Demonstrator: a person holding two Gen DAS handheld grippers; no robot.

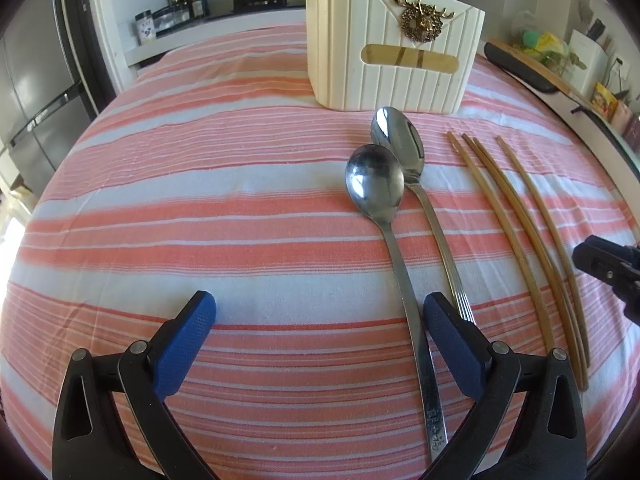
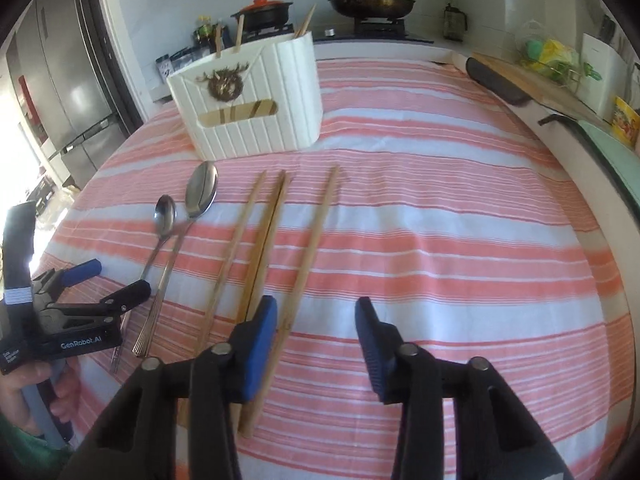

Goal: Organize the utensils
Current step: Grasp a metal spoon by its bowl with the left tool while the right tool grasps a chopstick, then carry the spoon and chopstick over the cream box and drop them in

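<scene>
Daylight floods in from my left, where a blown-out white patch sits at the frame edge in both views. The striped tablecloth (image 1: 200, 200) is bright and evenly lit, with soft shadows only. Glare streaks the two spoon bowls (image 1: 376, 180), and the fridge doors (image 2: 60, 92) catch a pale sheen. Both my cameras bend the scene hard: the cloth bulges like a dome, the chopsticks (image 1: 520, 232) curve, and dark vignetting rounds off every corner. The middle is sharp in my left view; my right view is slightly softer, with the near fingers (image 2: 260, 344) a touch blurred. The back counter sits dimmer and hazier.
</scene>
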